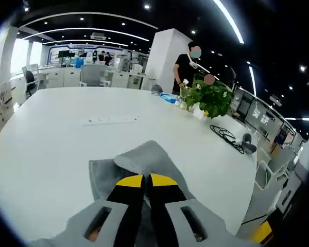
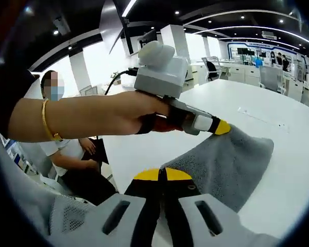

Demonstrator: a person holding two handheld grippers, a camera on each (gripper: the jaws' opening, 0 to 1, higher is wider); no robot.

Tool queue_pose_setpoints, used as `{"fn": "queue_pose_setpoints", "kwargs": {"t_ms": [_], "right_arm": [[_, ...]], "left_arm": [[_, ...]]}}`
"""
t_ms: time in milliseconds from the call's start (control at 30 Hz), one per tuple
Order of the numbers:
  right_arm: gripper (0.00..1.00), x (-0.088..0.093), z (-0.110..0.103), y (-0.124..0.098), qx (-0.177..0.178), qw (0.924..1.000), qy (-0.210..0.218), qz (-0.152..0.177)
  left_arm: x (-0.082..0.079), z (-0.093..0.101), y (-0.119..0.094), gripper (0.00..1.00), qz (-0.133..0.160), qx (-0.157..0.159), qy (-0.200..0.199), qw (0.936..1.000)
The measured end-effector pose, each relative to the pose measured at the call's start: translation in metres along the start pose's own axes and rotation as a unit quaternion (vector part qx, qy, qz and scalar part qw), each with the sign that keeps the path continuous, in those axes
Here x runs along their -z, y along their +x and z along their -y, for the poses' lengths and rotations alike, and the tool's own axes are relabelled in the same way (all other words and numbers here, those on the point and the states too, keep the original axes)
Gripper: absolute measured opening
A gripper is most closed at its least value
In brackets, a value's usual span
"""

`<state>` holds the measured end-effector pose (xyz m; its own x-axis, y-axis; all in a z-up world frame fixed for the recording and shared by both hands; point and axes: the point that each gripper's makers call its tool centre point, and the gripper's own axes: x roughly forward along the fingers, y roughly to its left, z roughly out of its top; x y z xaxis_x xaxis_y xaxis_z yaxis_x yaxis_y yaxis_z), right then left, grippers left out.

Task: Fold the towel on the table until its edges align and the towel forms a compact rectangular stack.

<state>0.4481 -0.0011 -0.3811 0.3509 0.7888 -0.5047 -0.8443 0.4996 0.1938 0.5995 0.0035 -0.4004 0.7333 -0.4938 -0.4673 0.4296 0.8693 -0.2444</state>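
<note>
Fingers of both grippers are pressed together on cloth: your left gripper (image 1: 146,181) pinches one edge of the soft grey terry towel (image 1: 144,162), and your right gripper (image 2: 162,175) pinches another edge near you. Largest first: the broad white oval worktop (image 1: 51,139) carries the towel, which lies partly lifted and bunched near its front edge. A green leafy pot plant (image 1: 212,96) stands far right, well clear. Uneven pulling could skew the fold, or a thin pinch could let a corner slip.

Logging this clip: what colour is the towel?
Plain grey towel, clearest in the right gripper view.
</note>
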Motion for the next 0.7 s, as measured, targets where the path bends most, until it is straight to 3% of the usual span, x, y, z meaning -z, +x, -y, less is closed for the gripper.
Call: {"fn": "queue_pose_setpoints", "kwargs": {"t_ms": [133,233,467,700], "right_arm": [[0.00,0.007,-0.008,0.003,-0.009,0.9999,-0.002,-0.010],[0.00,0.015,-0.010,0.008,-0.012,0.9997,0.001,-0.023],[0.00,0.026,-0.009,0.025,-0.013,0.9990,0.006,-0.043],[0.00,0.042,-0.013,0.045,-0.017,0.9976,0.003,-0.067]], "left_arm": [[0.011,-0.007,-0.008,0.03,0.002,-0.009,-0.010,0.9999],[0.031,-0.022,-0.008,0.03,-0.015,-0.019,-0.029,0.9993],[0.059,-0.038,0.001,0.03,-0.045,-0.030,-0.041,0.9977],[0.074,-0.042,0.005,0.03,-0.074,-0.030,-0.035,0.9962]]}}
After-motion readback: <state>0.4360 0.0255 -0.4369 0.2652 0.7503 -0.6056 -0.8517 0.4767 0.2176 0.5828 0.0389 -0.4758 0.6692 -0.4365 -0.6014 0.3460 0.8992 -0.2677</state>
